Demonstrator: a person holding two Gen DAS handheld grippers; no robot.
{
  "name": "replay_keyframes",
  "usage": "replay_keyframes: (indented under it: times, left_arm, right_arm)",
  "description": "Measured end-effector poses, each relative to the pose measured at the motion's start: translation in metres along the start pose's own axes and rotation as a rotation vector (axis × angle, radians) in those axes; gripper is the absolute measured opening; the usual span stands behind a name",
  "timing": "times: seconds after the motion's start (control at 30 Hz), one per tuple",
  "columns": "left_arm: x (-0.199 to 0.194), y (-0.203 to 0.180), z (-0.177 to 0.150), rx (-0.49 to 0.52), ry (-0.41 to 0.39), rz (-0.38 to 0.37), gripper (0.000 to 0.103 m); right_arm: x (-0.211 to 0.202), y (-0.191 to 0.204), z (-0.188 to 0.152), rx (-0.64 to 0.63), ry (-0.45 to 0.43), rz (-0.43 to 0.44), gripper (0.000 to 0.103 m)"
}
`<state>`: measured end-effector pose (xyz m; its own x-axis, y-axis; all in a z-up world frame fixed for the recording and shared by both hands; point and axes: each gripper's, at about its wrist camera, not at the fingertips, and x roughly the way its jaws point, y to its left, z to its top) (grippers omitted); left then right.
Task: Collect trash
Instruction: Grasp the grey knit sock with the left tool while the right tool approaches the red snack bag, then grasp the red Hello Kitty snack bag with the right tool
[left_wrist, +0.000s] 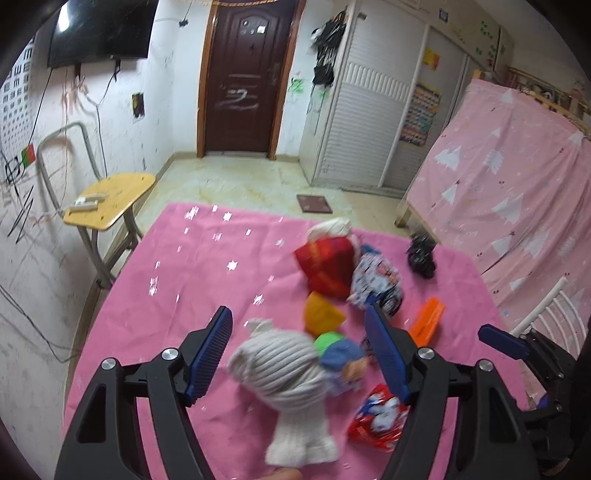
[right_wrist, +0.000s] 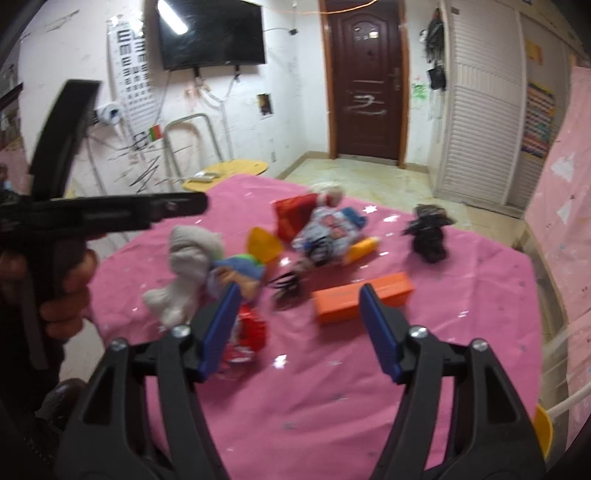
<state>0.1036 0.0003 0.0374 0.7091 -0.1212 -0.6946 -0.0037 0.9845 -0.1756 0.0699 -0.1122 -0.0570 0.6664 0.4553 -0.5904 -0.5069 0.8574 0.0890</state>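
Both sets of fingers stand released, nothing pressed between them. The left gripper (left_wrist: 299, 354) hangs over the pink worktop (left_wrist: 184, 280) with a grey knitted sock (left_wrist: 291, 376) lying between and below its fingers; whether the pads are level with it cannot be told. A red snack wrapper (left_wrist: 376, 417) lies just beside the left gripper's right-hand finger, and a small doll with a blue cap (left_wrist: 343, 362) touches the sock. The right gripper (right_wrist: 299, 332) points at an orange box (right_wrist: 362, 297) just ahead of its fingertips.

The trash sits mixed among toys and clothing, so closing on the sock or doll would collect the wrong thing. The wrapper is thin and crinkled and could slip from the pads. The two grippers are near each other and could knock together over the pile.

Both views are blurred. The heap of a red pouch (left_wrist: 327, 269) and printed packets is hard to separate, a black object (left_wrist: 421, 254) beyond cannot be identified, and no bin shows.
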Motion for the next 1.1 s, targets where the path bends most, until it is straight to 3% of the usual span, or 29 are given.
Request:
replay_keyframes:
  times: [0.23, 0.33, 0.43, 0.5, 0.6, 0.9, 1.1]
  left_arm:
    - [0.025, 0.015, -0.017, -0.025, 0.058, -0.029, 0.067]
    - [0.033, 0.015, -0.023, -0.031, 0.077, -0.051, 0.067]
    - [0.036, 0.018, -0.026, -0.029, 0.07, -0.054, 0.066]
    - [0.036, 0.019, -0.028, -0.021, 0.062, -0.047, 0.057]
    - [0.036, 0.02, -0.031, -0.005, 0.047, -0.049, 0.053]
    - [0.025, 0.034, -0.032, -0.034, 0.007, -0.053, 0.048]
    - [0.003, 0.046, -0.022, -0.058, -0.055, -0.034, 0.048]
  right_arm:
    - [0.02, 0.032, -0.01, -0.057, 0.06, 0.054, 0.068]
    - [0.025, 0.04, -0.013, -0.07, 0.078, 0.07, 0.076]
    - [0.031, 0.044, -0.015, -0.075, 0.095, 0.076, 0.076]
    - [0.034, 0.045, -0.015, -0.077, 0.103, 0.079, 0.076]
    - [0.041, 0.048, -0.015, -0.081, 0.122, 0.083, 0.076]
    - [0.053, 0.056, -0.016, -0.102, 0.162, 0.078, 0.076]
    - [0.064, 0.053, -0.02, -0.085, 0.189, 0.059, 0.062]
